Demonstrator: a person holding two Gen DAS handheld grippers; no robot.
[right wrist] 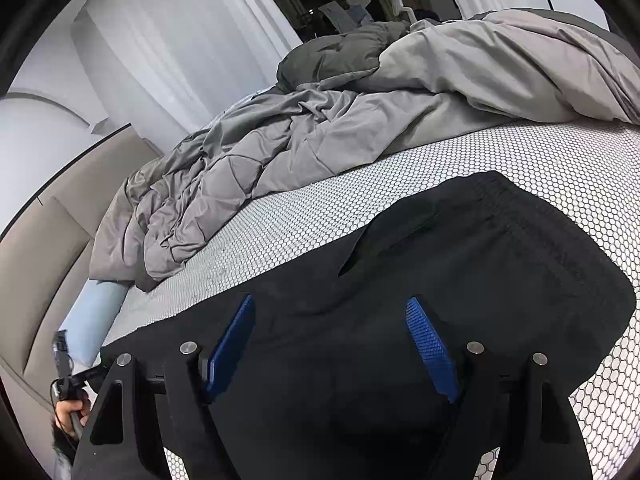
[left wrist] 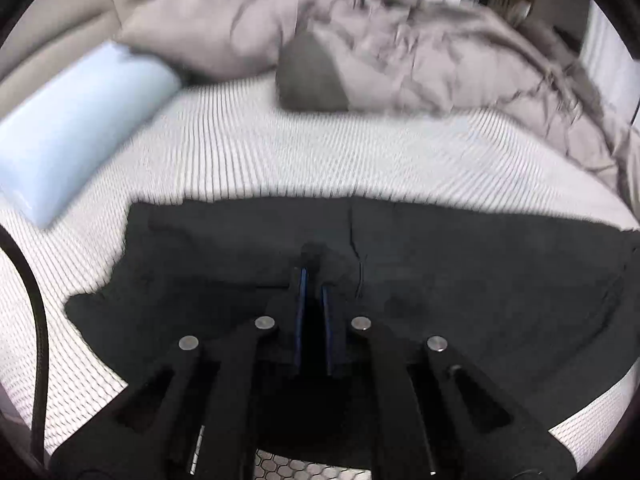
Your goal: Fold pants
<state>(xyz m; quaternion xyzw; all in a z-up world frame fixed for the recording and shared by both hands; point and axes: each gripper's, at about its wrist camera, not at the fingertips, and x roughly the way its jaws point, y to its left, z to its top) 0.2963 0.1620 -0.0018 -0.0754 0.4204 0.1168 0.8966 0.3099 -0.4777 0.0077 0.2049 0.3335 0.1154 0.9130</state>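
One bed [right wrist: 400, 200] fills both views, its white honeycomb-patterned cover bare across the middle, with a rumpled grey duvet [right wrist: 320, 128] heaped along the far side and a pale blue pillow [left wrist: 80, 128] lying against the beige headboard [right wrist: 52, 248]. Your black pants [right wrist: 460, 264] lie spread flat on the near part of the bed, well apart from the duvet, with the elastic waistband toward the right in the right wrist view and a pocket slit showing on top. Your right gripper [right wrist: 332, 344] hangs over the pants with its blue-padded jaws wide apart and nothing held between them. Your left gripper [left wrist: 313, 280] points down onto the dark cloth, its jaws drawn in to a narrow gap; a small ridge of pants fabric sits bunched at their tips, apparently pinched. Your hand [right wrist: 70, 410] shows at the lower left edge of the right wrist view, wrapped around a handle.
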